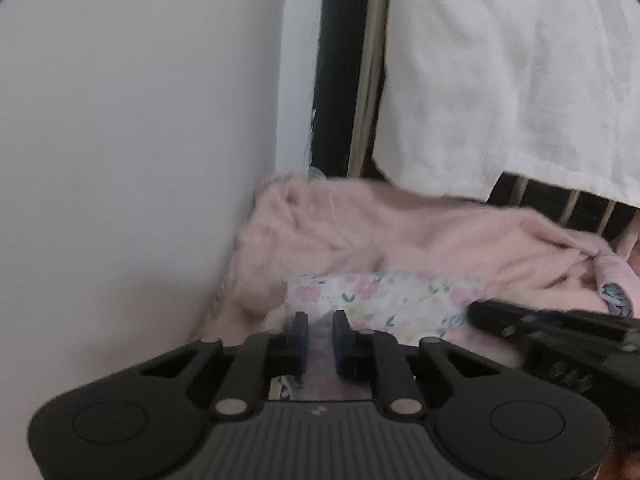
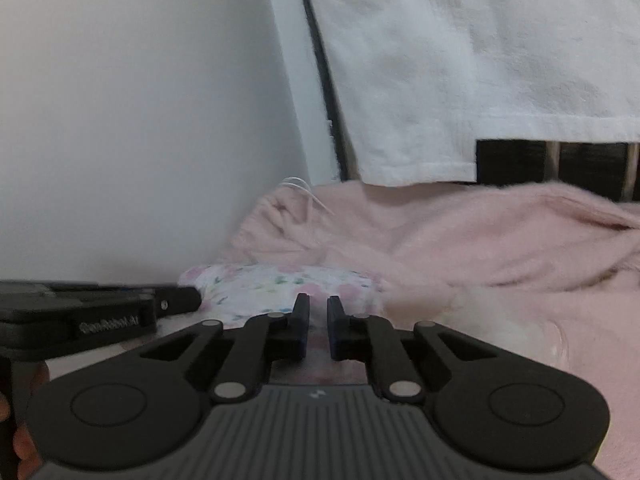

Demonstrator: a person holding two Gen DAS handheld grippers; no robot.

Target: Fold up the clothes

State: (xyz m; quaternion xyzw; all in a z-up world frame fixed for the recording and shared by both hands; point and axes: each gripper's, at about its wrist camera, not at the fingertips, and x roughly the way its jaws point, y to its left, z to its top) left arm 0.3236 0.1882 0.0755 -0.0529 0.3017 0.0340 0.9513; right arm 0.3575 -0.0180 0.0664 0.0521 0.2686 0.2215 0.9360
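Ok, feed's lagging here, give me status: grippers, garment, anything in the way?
Left gripper, right gripper: jaws slightly apart, whether gripping unclear. Floral garment on pink blanket, just ahead. White towel hangs behind, clear.

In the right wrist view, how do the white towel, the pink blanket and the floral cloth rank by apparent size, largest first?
1. white towel and pink blanket: similar in area, both cut off by the frame, so unranked.
2. floral cloth: clearly smallest.

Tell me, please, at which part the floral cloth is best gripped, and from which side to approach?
Probably at the near edge of the floral cloth, coming low from the front. It lies flat on the pink blanket, and that edge faces both tools. The left hand-held gripper and right hand-held gripper each have a narrow gap between the fingers, holding nothing visible.
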